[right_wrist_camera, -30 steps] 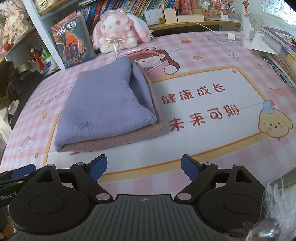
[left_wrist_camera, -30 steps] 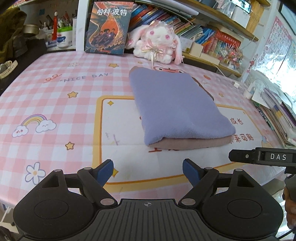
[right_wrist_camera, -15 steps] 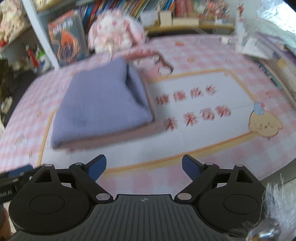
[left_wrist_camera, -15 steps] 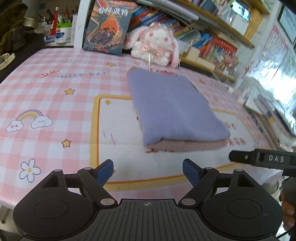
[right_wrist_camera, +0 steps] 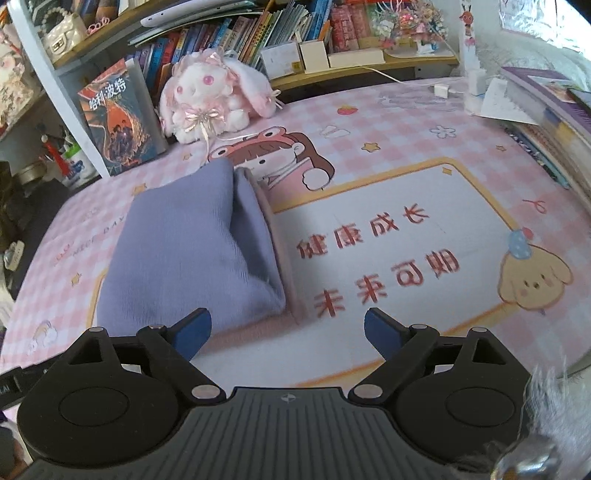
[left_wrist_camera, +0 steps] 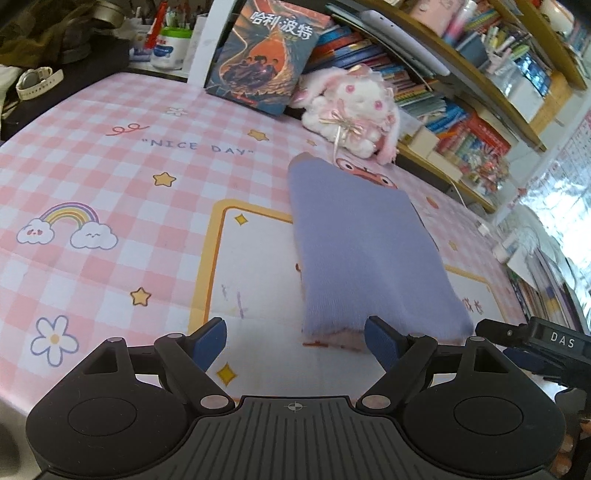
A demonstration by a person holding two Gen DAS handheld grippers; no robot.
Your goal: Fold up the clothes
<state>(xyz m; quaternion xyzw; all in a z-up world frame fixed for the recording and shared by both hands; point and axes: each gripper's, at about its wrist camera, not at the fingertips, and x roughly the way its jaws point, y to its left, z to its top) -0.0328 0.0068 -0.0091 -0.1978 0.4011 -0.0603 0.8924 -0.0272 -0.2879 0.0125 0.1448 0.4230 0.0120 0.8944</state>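
A folded lavender garment (left_wrist_camera: 365, 251) lies on a folded pink one on the pink checked table cover (left_wrist_camera: 92, 177). It also shows in the right wrist view (right_wrist_camera: 192, 251), with the pink edge (right_wrist_camera: 284, 258) along its right side. My left gripper (left_wrist_camera: 295, 341) is open and empty, just short of the stack's near end. My right gripper (right_wrist_camera: 287, 328) is open and empty, close to the stack's near right corner. The right gripper's body (left_wrist_camera: 546, 338) shows at the right edge of the left wrist view.
A plush bunny (left_wrist_camera: 354, 110) and a standing book (left_wrist_camera: 262, 59) are at the back of the table. Shelves of books (right_wrist_camera: 295, 33) run behind. Stacked books (right_wrist_camera: 554, 110) lie at the right edge. A watch (left_wrist_camera: 37, 81) lies at far left.
Both grippers have moved forward toward the folded stack, which now looms larger and nearer the fingertips. Both stay open.
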